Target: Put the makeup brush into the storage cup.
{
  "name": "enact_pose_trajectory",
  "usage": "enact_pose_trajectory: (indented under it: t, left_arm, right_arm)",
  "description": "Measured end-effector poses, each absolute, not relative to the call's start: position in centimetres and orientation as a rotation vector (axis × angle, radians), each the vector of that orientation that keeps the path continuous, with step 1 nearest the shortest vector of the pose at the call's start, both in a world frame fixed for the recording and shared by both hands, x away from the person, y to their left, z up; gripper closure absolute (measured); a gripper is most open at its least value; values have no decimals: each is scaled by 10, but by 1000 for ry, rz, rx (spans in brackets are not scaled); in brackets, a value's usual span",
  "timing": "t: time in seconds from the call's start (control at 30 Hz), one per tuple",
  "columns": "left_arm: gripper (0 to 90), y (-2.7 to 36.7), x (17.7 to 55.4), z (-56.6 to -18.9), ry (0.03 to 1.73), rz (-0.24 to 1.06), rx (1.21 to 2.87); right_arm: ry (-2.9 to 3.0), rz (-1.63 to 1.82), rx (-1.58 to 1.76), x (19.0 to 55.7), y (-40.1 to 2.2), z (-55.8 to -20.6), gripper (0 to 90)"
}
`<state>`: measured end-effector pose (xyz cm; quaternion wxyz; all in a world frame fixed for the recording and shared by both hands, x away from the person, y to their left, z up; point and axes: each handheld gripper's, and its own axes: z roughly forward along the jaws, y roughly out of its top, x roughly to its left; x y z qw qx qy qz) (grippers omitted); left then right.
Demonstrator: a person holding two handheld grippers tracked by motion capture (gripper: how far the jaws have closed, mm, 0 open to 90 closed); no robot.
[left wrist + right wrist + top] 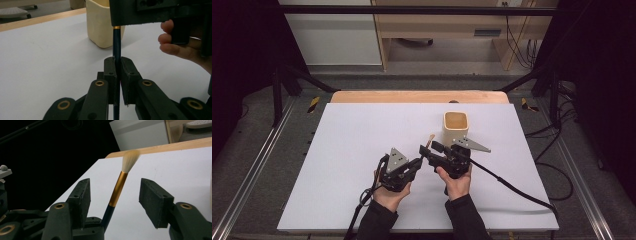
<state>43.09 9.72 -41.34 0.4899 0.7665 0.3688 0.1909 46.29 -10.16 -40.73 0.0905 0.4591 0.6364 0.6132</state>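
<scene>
A paintbrush (430, 138) with a dark blue handle, gold ferrule and pale bristles is held up above the white board. My left gripper (417, 163) is shut on the handle (116, 43), the two pads pressed against it (116, 62). My right gripper (428, 149) stands open around the gold ferrule (118, 189), one pad on each side with a gap to both (116, 191). The bristles (129, 161) point up and away past its jaws. A cream square cup (456, 126) stands upright just beyond the right gripper; the left gripper view has the cup (98, 25) behind the brush.
The white board (352, 135) covers a wooden table whose far edge (419, 96) shows behind it. A cable (512, 187) trails from the right gripper across the board's right side. Fingers of the right hand (172, 47) sit close beside the brush handle.
</scene>
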Motion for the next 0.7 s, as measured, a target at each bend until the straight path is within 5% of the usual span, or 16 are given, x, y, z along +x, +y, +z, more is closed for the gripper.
enact_pose_trajectory:
  t: [0.7]
  left_arm:
    - [830, 93, 429, -410, 896, 477, 1845]
  right_arm:
    - [1846, 1883, 1451, 465, -99, -409, 663]
